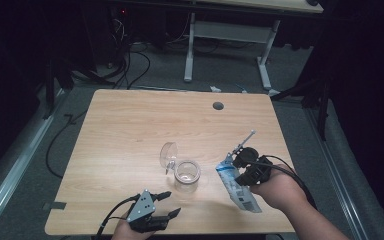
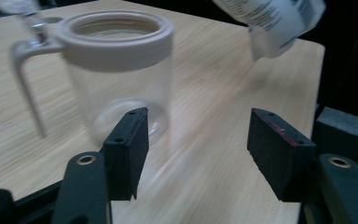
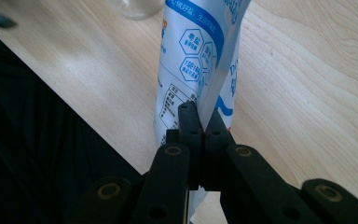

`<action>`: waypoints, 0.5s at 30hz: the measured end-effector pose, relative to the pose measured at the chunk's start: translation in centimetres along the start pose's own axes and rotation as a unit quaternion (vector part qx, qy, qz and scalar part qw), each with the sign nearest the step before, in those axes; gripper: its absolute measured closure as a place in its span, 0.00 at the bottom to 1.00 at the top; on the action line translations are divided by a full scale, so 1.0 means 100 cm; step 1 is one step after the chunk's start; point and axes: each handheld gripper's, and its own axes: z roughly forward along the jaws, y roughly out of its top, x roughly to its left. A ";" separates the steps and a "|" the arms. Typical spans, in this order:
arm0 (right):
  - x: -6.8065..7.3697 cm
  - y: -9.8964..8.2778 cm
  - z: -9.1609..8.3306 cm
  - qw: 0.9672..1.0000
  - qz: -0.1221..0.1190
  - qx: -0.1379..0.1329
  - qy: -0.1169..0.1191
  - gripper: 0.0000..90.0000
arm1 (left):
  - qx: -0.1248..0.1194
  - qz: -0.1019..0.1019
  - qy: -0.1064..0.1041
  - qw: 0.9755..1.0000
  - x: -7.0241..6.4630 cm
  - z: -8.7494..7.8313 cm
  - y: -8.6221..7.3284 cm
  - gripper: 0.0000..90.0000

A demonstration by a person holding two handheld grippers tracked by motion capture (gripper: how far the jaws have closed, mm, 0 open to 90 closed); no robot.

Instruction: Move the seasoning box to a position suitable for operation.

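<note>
Right hand-held gripper (image 1: 237, 159) clamped on blue-white pouch (image 1: 240, 187), held just above desk (image 1: 130, 130) nr right edge. Left hand-held gripper (image 1: 171, 204), jaws apart, nothing between, nr front edge. Clear lidded jar (image 1: 187, 173) mid-desk, lid flipped up.

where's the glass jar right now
In the high view the glass jar stands near the table's front middle, between the left tongs and the pouch.

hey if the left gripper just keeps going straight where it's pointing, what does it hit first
Probably the clear jar. The left gripper is open, and the jar stands just ahead, towards its left-hand finger, so that finger would likely strike it first. Depth is uncertain.
</note>
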 end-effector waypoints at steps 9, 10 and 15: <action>0.007 0.016 0.002 1.000 -0.011 0.007 0.008 1.00 | 0.010 -0.001 -0.017 1.000 -0.014 0.024 -0.008 0.38; 0.009 0.018 0.001 1.000 -0.005 0.007 0.008 1.00 | 0.014 -0.001 -0.019 1.000 -0.016 0.026 -0.009 0.38; 0.012 0.023 -0.003 1.000 -0.013 -0.003 0.010 1.00 | 0.025 0.002 -0.027 0.999 -0.022 0.038 -0.015 0.38</action>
